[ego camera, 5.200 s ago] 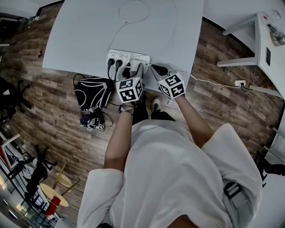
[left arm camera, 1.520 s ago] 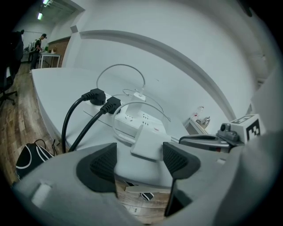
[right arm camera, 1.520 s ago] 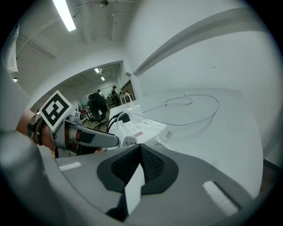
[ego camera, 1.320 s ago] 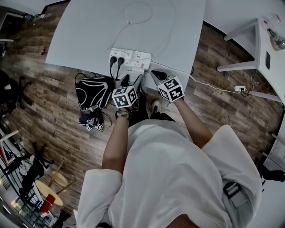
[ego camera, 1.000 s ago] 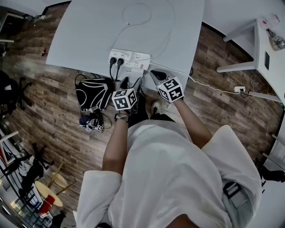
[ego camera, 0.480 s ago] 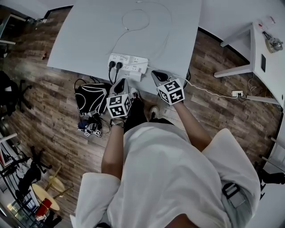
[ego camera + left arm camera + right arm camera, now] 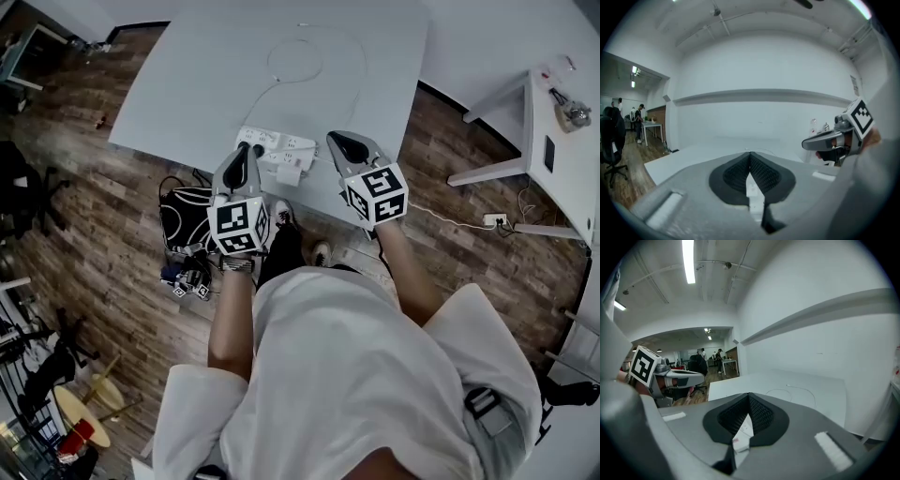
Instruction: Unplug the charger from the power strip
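Black bag (image 7: 184, 212), perhaps a backpack, on wooden floor (image 7: 84, 202).

Two hand-held grippers (image 7: 246, 155) (image 7: 344, 142), one power strip (image 7: 278, 143)

White table (image 7: 178, 84): power strip (image 7: 281, 143), charger (image 7: 288, 174), looped cable (image 7: 292, 64).

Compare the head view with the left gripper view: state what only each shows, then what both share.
Head view only: the power strip, the looped cable, a black bag on the wood floor, and the person's white shirt.
Left gripper view only: the ceiling, distant people and an office chair.
Both: the white table, the left gripper with its jaws together, and the right gripper.
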Motion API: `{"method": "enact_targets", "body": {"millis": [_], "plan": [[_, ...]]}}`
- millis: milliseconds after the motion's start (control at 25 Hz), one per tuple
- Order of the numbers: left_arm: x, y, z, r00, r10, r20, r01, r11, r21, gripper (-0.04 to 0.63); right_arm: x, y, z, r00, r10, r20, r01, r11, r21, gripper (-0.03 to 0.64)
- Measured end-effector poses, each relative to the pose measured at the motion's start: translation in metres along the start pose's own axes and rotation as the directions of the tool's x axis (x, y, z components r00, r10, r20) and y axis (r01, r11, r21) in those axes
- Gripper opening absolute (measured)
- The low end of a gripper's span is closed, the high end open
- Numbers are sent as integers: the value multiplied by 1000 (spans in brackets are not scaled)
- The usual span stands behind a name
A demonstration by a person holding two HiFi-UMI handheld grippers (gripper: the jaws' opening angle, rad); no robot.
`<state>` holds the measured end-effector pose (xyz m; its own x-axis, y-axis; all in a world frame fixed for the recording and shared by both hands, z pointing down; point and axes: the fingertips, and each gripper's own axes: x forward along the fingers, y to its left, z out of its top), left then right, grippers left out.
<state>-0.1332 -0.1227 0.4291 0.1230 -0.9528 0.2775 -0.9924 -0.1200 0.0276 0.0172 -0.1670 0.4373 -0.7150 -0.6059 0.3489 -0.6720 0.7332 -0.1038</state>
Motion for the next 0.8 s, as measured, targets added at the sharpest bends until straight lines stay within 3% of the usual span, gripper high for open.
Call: {"method": "enact_targets", "body": {"millis": [240,400,800], "plan": [[-7,4,87,989,0,151,-13,996,90,4,-15,2,79,992,11,123,-2,998,-70,2],[-20,0,132,980,-4,200,-28,987,160,5,-32,9,128,981,15,192,13,990,-143,0],[-40,-19,177,961,-37,275,-26,975,222,5,-57,26,179,959,43,280,14,980,-201,0]]}}
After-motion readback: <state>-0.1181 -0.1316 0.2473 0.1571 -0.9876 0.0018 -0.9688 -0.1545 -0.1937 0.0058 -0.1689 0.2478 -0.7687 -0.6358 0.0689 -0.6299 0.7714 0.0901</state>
